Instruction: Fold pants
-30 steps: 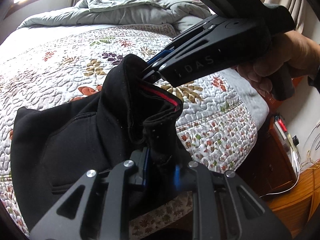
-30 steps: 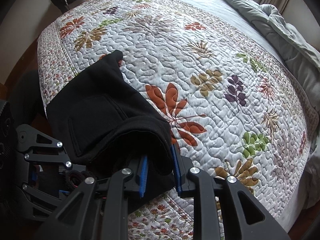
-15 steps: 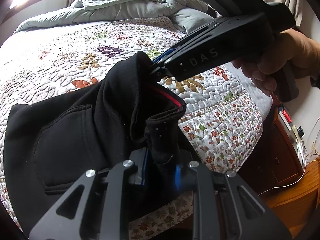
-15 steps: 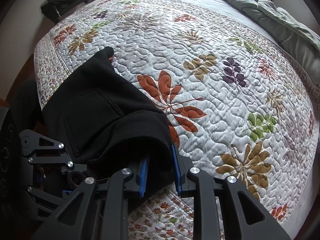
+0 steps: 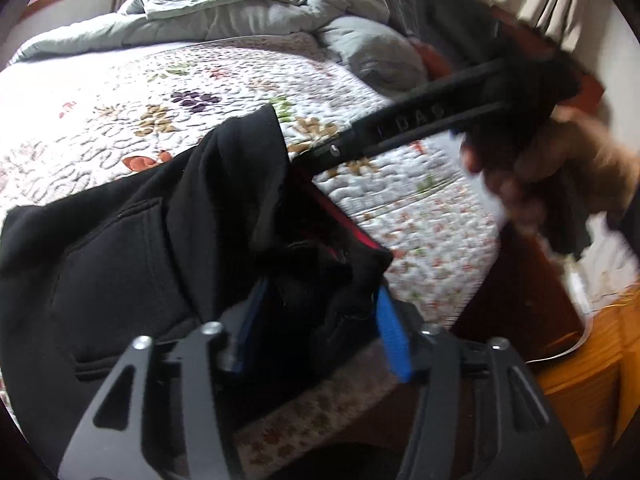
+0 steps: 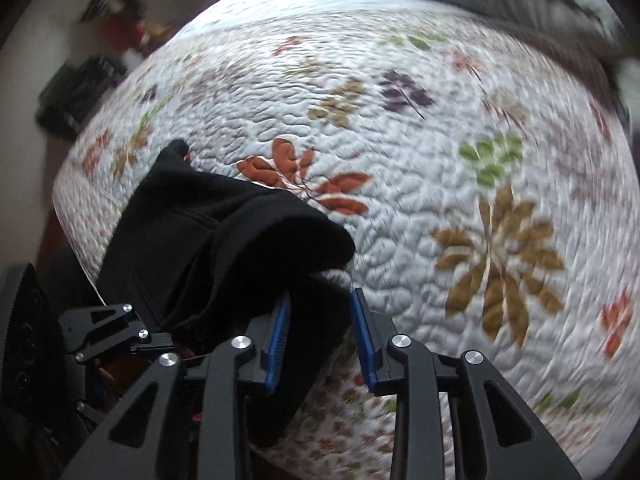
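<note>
Black pants with a red inner waistband strip lie bunched at the near edge of a leaf-patterned quilt. My left gripper is opening. Its blue pads stand apart on either side of a fold of the waist, and the right pad is clear of the cloth. In the right wrist view the pants rise in a hump. My right gripper is also opening, with loose black cloth between its blue pads. The right gripper reaches in from the right in a person's hand.
A grey duvet is heaped at the far end of the bed. The quilt spreads wide beyond the pants. A wooden floor and dark bedside unit lie past the bed's right edge. A dark object sits on the floor beyond the bed's far side.
Both grippers' jaws have spread from a tight pinch on the waistband to a wide gap. The right gripper has rolled and shifted across the bed, blurring its view. The pants' waist has slumped slightly.
</note>
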